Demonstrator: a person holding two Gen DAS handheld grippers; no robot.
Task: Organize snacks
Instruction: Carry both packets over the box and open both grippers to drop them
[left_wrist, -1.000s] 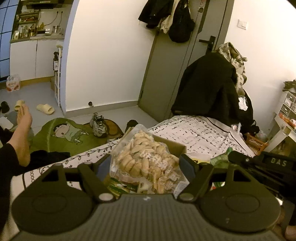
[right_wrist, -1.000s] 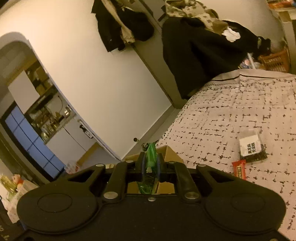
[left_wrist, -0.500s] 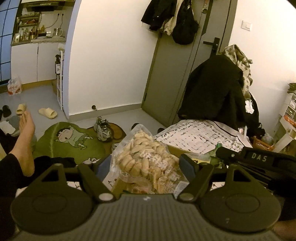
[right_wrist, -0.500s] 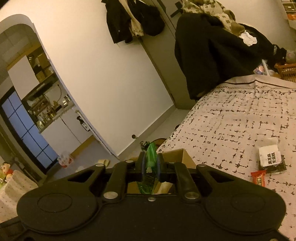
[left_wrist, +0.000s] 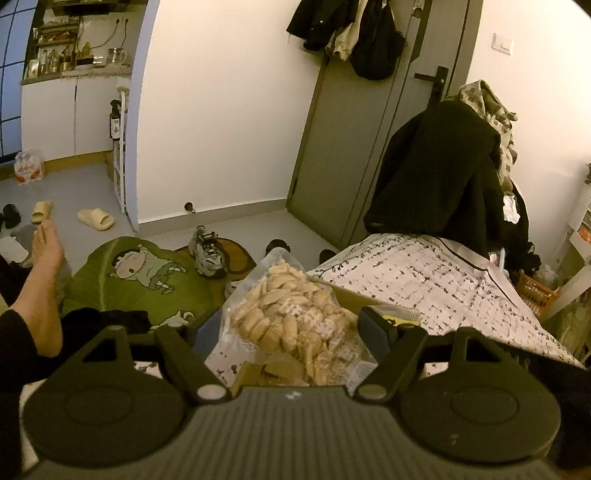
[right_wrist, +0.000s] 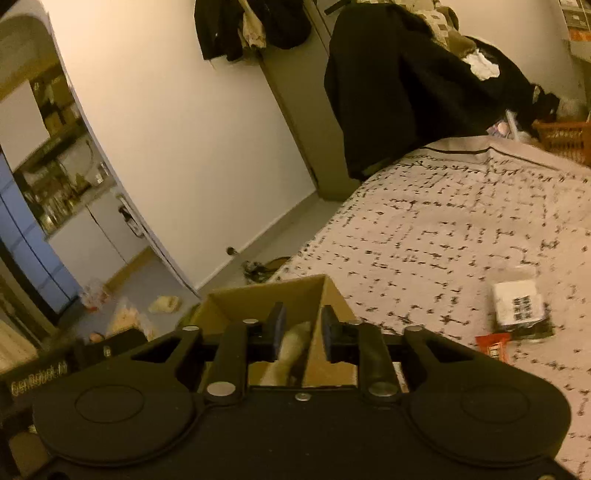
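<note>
My left gripper (left_wrist: 290, 332) is shut on a clear bag of pale biscuits (left_wrist: 295, 314), held up above the near edge of the bed. A brown cardboard box (right_wrist: 295, 295) stands on the bed right in front of my right gripper (right_wrist: 299, 326), which is open and empty above the box's inside. The box's edge also shows behind the biscuit bag in the left wrist view (left_wrist: 354, 297). A black-and-white snack packet (right_wrist: 519, 306) and a small red snack bar (right_wrist: 493, 343) lie on the bedspread to the right.
The bed has a white bedspread with black marks (right_wrist: 443, 221). A black coat hangs on a chair (left_wrist: 436, 177) at the bed's far end. Shoes (left_wrist: 207, 251), slippers and a green mat (left_wrist: 140, 273) lie on the floor. A bare foot (left_wrist: 40, 266) is at the left.
My right gripper has opened and the green packet it held is gone from between its fingers. The left gripper has risen slightly with the biscuit bag.
</note>
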